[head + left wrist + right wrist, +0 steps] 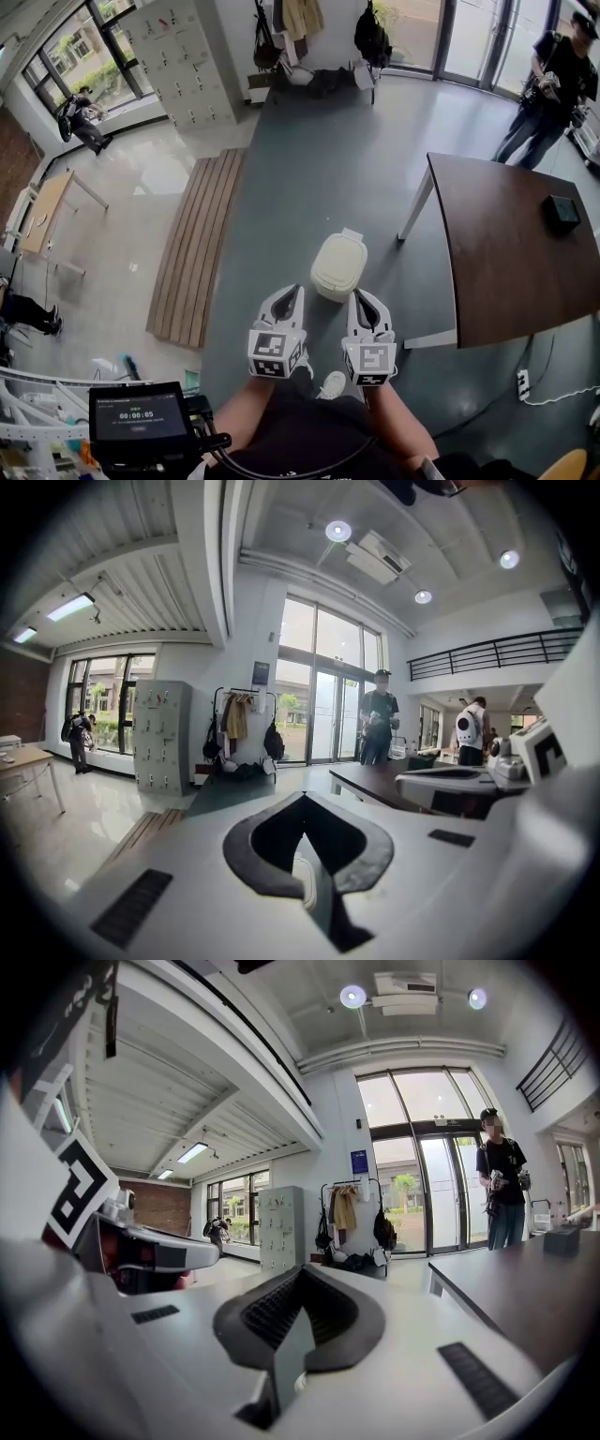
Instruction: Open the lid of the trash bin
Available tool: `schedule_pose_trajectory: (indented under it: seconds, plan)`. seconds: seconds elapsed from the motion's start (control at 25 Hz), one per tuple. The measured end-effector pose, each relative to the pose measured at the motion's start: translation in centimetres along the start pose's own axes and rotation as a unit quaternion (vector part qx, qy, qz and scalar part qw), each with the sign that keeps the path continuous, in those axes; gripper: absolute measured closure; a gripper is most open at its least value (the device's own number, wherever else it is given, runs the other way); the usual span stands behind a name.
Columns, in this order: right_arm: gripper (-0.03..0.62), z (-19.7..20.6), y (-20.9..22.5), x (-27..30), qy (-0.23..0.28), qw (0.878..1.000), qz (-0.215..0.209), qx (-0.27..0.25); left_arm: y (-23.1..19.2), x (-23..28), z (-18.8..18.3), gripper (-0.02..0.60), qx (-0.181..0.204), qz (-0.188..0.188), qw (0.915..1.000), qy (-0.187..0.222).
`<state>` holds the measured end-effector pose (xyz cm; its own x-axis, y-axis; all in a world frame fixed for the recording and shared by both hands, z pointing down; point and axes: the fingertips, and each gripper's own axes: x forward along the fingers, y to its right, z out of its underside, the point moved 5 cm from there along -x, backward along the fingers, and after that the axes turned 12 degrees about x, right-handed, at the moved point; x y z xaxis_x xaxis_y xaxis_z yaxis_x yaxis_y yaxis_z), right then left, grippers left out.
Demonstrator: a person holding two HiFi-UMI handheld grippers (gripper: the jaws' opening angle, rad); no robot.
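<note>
In the head view a cream trash bin [338,265] stands on the grey floor with its lid down. Both grippers hover just short of it, side by side. My left gripper [295,291] is shut and holds nothing, its tips near the bin's near left corner. My right gripper [358,297] is also shut and empty, close to the bin's near right corner. The left gripper view shows its jaws [302,806] pressed together, looking level across the room. The right gripper view shows the same for its jaws [300,1277]. The bin does not show in either gripper view.
A dark brown table [506,253] with white legs [415,202] stands right of the bin, with a black box [563,213] on it. Wooden slats [197,244] lie on the floor to the left. A person [548,89] stands far right. A power strip [523,382] lies near the table.
</note>
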<state>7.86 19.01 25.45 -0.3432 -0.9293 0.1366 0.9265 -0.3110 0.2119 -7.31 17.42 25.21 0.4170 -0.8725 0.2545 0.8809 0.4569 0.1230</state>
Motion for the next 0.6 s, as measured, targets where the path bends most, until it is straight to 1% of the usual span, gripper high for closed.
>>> schedule_pose_trajectory:
  seconds: [0.08, 0.2, 0.28, 0.44, 0.6]
  plan:
    - [0.589, 0.0, 0.6, 1.1, 0.000, 1.000, 0.000, -0.001, -0.3, 1.3, 0.0, 0.583, 0.002, 0.001, 1.0000, -0.002]
    - [0.589, -0.7, 2.9, 6.4, -0.003, 1.000, 0.000, -0.003, -2.3, 6.8, -0.4, 0.583, 0.000, 0.005, 1.0000, -0.004]
    - [0.589, -1.2, 3.6, 9.2, -0.005, 1.000, 0.001, -0.005, -3.8, 9.4, -0.7, 0.583, -0.002, 0.008, 1.0000, -0.004]
    - [0.590, -1.5, 3.8, 12.0, -0.005, 1.000, 0.007, -0.009, -5.8, 12.0, -0.6, 0.583, 0.005, 0.013, 0.9999, -0.004]
    - [0.589, -1.0, 4.1, 14.8, -0.017, 1.000, 0.015, -0.013, -7.5, 14.4, 0.1, 0.583, -0.005, 0.023, 0.9996, -0.014]
